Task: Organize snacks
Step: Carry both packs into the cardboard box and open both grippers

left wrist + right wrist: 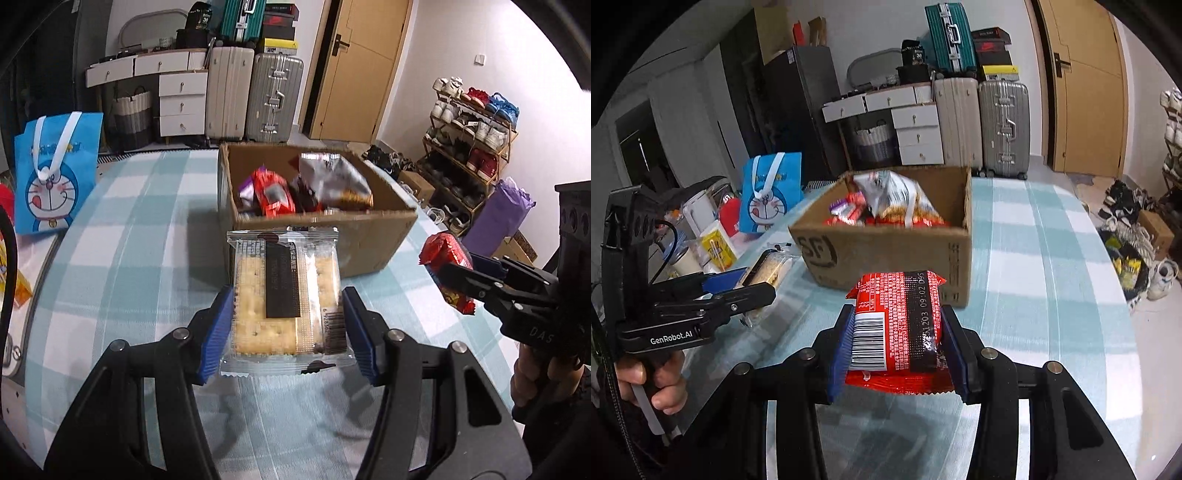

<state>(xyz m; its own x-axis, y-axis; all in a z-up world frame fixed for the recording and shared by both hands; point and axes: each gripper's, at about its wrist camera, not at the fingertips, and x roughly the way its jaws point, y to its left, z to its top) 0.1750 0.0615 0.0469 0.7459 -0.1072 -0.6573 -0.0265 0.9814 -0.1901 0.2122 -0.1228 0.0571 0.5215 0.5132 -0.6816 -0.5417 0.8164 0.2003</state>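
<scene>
My left gripper (pixel 288 325) is shut on a clear cracker packet (pixel 286 295) with a black label, held above the checked tablecloth just in front of the cardboard box (pixel 369 240). My right gripper (pixel 897 347) is shut on a red snack packet (pixel 901 325), also held above the table in front of the box (pixel 886 254). The box holds several snack packets, red ones (pixel 273 192) and a silver bag (pixel 332 177). The right gripper with its red packet (pixel 447 258) shows at the right of the left wrist view; the left gripper with the crackers (pixel 768 269) shows at the left of the right wrist view.
A blue Doraemon bag (pixel 55 170) stands at the table's left, with a yellow box (pixel 718 247) and jars beside it. Suitcases (pixel 273 96), drawers and a door stand behind the table. A shoe rack (pixel 469 140) and a purple bag (pixel 498 218) are on the right.
</scene>
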